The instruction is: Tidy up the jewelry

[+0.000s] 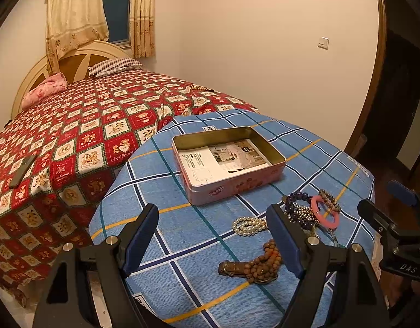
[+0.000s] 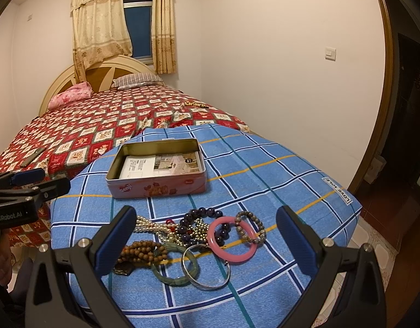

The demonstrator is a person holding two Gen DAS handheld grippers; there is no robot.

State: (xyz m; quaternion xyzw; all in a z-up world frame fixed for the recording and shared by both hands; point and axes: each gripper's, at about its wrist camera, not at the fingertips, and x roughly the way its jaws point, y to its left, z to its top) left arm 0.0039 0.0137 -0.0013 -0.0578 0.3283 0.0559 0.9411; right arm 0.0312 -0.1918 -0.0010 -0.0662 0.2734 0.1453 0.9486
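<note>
Both released: left tongs [image 1: 215,242] and right tongs [image 2: 207,242], hovering above the jewelry heap, short of the open pink tin [image 2: 158,170]. Better to lower around the pink bangle [image 2: 233,239] alone, avoiding tangled bead strings, then carry into the tin.

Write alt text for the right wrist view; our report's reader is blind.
Open right gripper hovers over a pile of bracelets: pink ring bangle, green jade bangle, silver metal bangle, brown wooden beads. Beyond, an open pink metal tin sits on the blue plaid cushion.
</note>
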